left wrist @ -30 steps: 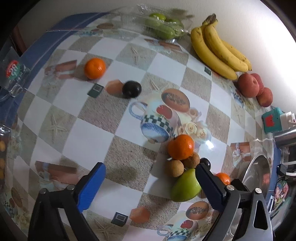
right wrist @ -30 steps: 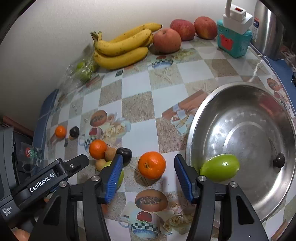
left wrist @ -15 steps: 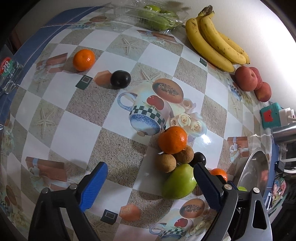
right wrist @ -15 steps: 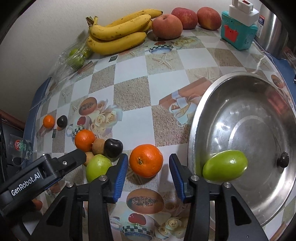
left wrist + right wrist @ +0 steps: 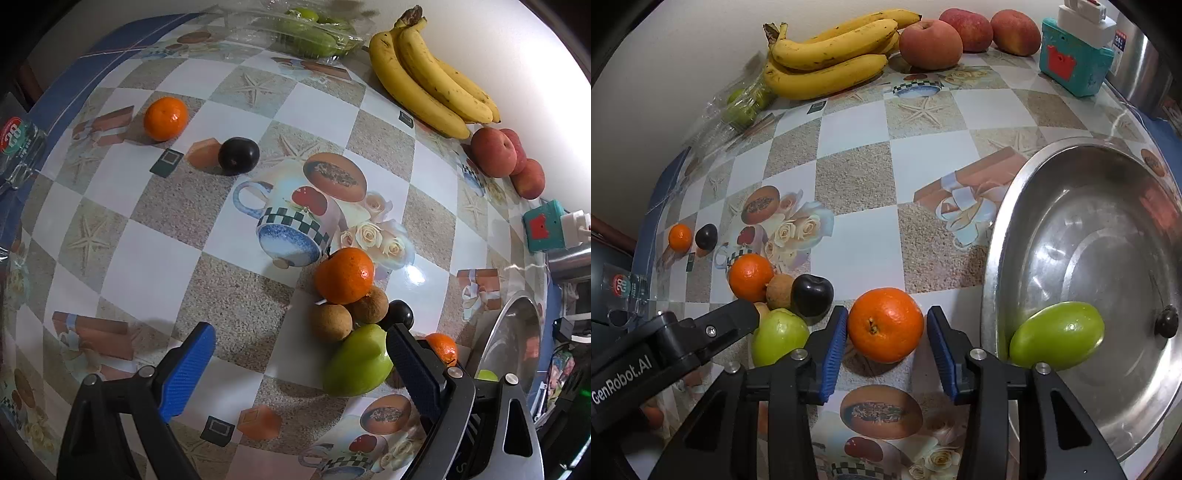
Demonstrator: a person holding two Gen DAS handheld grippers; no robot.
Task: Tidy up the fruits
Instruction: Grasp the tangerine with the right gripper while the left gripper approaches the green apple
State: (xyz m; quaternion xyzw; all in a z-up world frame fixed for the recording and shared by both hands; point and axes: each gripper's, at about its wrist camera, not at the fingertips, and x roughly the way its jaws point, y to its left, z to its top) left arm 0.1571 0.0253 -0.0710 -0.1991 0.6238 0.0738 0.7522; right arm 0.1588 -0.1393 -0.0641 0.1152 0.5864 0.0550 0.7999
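My right gripper [image 5: 886, 341] is open, its blue pads on either side of an orange [image 5: 885, 325] on the table, not closed on it; this orange also shows in the left wrist view [image 5: 441, 349]. A steel bowl [image 5: 1015, 229] to its right holds a green fruit [image 5: 1057, 340]. My left gripper [image 5: 299, 363] is open and empty beside a green apple [image 5: 357, 363], next to two brown fruits [image 5: 331, 322], an orange [image 5: 344, 275] and a dark plum [image 5: 400, 313].
A small orange [image 5: 165, 118] and a dark plum [image 5: 238, 156] lie at the far left. Bananas [image 5: 831, 55], red apples [image 5: 931, 45] and a bag of green fruit [image 5: 742, 105] line the wall. A teal box [image 5: 1075, 61] stands at the back right.
My right gripper moved forward so its pads now flank the orange, and its jaws narrowed. My left gripper drifted closer to the green apple.
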